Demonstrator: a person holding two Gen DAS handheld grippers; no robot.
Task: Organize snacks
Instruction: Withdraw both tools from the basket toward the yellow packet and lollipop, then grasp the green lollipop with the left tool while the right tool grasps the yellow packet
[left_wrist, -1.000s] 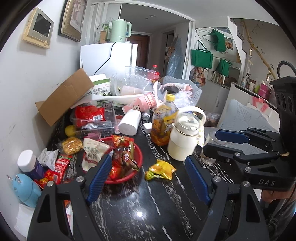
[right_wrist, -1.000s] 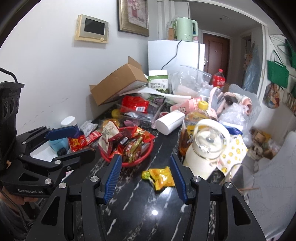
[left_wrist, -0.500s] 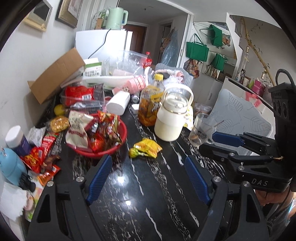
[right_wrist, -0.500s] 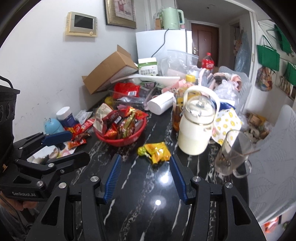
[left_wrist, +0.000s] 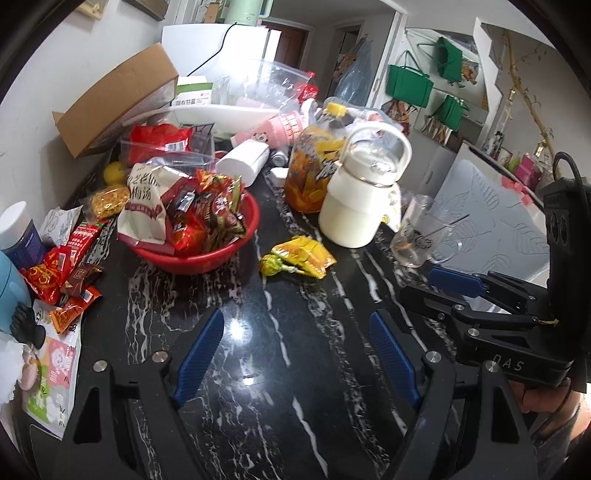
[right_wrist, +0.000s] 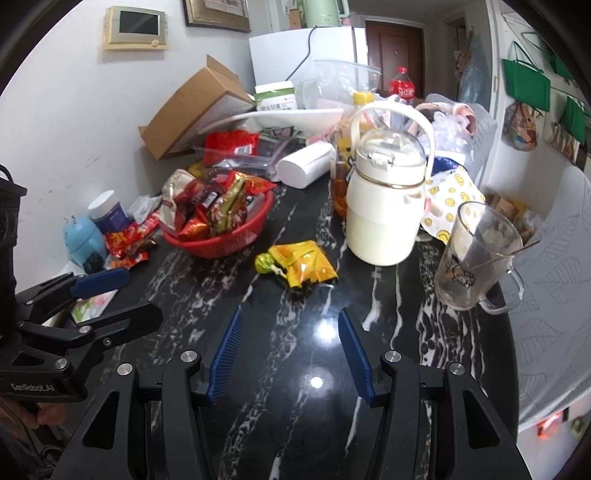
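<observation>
A red basket (left_wrist: 207, 258) heaped with snack packets stands on the black marble table, left of centre; the right wrist view shows the basket (right_wrist: 225, 249) too. A yellow snack packet (left_wrist: 308, 254) and a green lollipop (left_wrist: 271, 264) lie loose just right of it. My left gripper (left_wrist: 295, 321) hovers open over bare table, short of the packet. My right gripper (right_wrist: 291, 315) is also open and empty, with the yellow packet (right_wrist: 306, 264) ahead between its finger lines. More loose red packets (left_wrist: 55, 273) lie at the left edge.
A white lidded jug (left_wrist: 354, 206) and an orange drink bottle (left_wrist: 314, 173) stand behind the packet. A glass mug (right_wrist: 476, 258) sits near the right table edge. A cardboard box (left_wrist: 118, 103), plastic bags and a white roll (left_wrist: 243, 166) crowd the back. A blue gadget (right_wrist: 81, 240) sits far left.
Both grippers have sunk toward the table and tipped further down, so the basket and yellow packet now sit higher in each view. Their jaw openings have not changed.
</observation>
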